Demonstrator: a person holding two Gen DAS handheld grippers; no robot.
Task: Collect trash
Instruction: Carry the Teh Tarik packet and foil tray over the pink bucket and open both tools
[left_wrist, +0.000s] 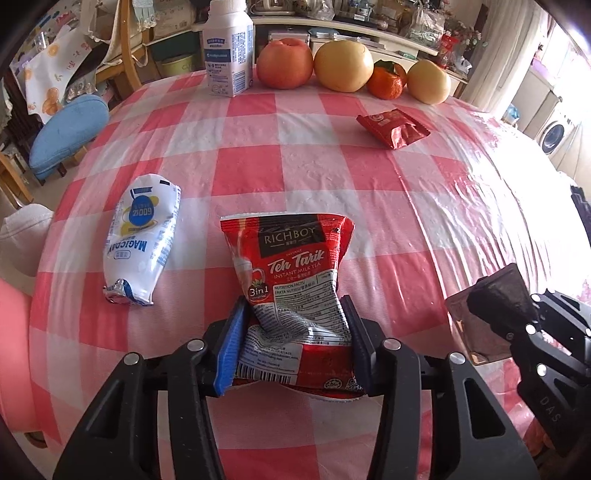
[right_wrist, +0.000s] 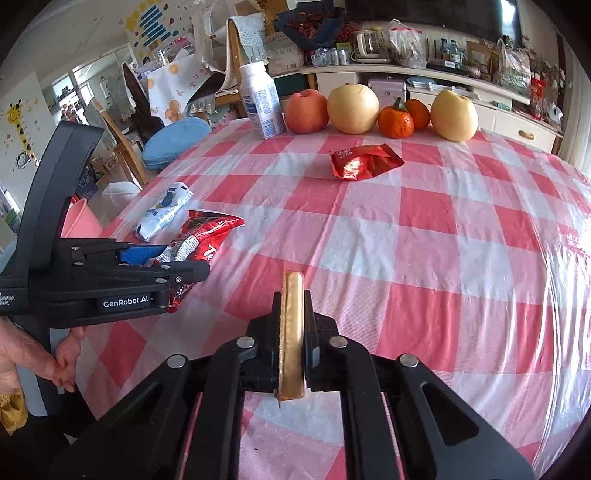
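My left gripper (left_wrist: 293, 328) is shut on a red Teh Tarik sachet (left_wrist: 291, 258), crumpled between the blue pad and the black one; the sachet's far end rests on the checked tablecloth (left_wrist: 295, 162). The right wrist view shows this gripper (right_wrist: 177, 260) from the side at the left. My right gripper (right_wrist: 293, 301) is shut on a flat gold wrapper (right_wrist: 291, 332) held edge-on, and it appears at the right edge of the left wrist view (left_wrist: 491, 299). A white-and-blue pouch (left_wrist: 142, 240) (right_wrist: 162, 214) lies left of the sachet. A small red wrapper (left_wrist: 393, 125) (right_wrist: 365, 160) lies farther back.
A white bottle (left_wrist: 229, 48), an apple (left_wrist: 284, 62), two pears and tangerines (right_wrist: 397, 122) line the table's far edge. A blue stool (left_wrist: 68, 133) and a pink container (right_wrist: 79, 221) stand beyond the left edge. A person's hand (right_wrist: 62, 354) holds the left gripper's handle.
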